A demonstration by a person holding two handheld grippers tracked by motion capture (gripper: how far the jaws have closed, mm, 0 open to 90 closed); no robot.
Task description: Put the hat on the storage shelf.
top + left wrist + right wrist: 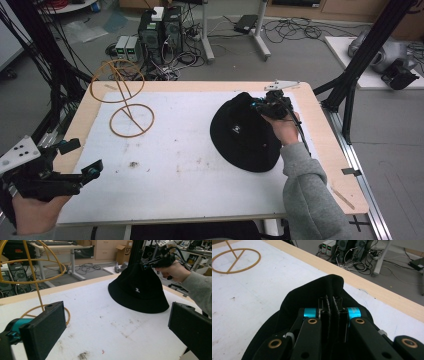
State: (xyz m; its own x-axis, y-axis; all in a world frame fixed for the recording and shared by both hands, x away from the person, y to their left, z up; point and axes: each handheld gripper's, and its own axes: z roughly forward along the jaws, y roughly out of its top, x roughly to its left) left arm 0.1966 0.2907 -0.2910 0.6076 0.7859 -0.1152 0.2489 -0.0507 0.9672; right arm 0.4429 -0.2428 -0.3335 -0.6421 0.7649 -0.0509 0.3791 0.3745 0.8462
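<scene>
Right gripper point(331, 315) clamped on black bucket hat point(242, 135); left gripper point(117, 327) wide open, holding nothing.

Right gripper view: jaws pressed together with a fold of the hat's fabric pinched between the pads, the crown bunched up just past the tips. Left gripper view: the pinch sits at the top of the crown, the brim spread on the white table top point(190, 170), small white logo facing the left gripper. High view: hat lies at the right half of the table, right hand point(284, 127) over its far right edge. Left gripper low at the near left corner, well apart from the hat, both pads bare. Yellow wire hat stand point(122, 100) upright at the far left, apart from hat and both grippers.
</scene>
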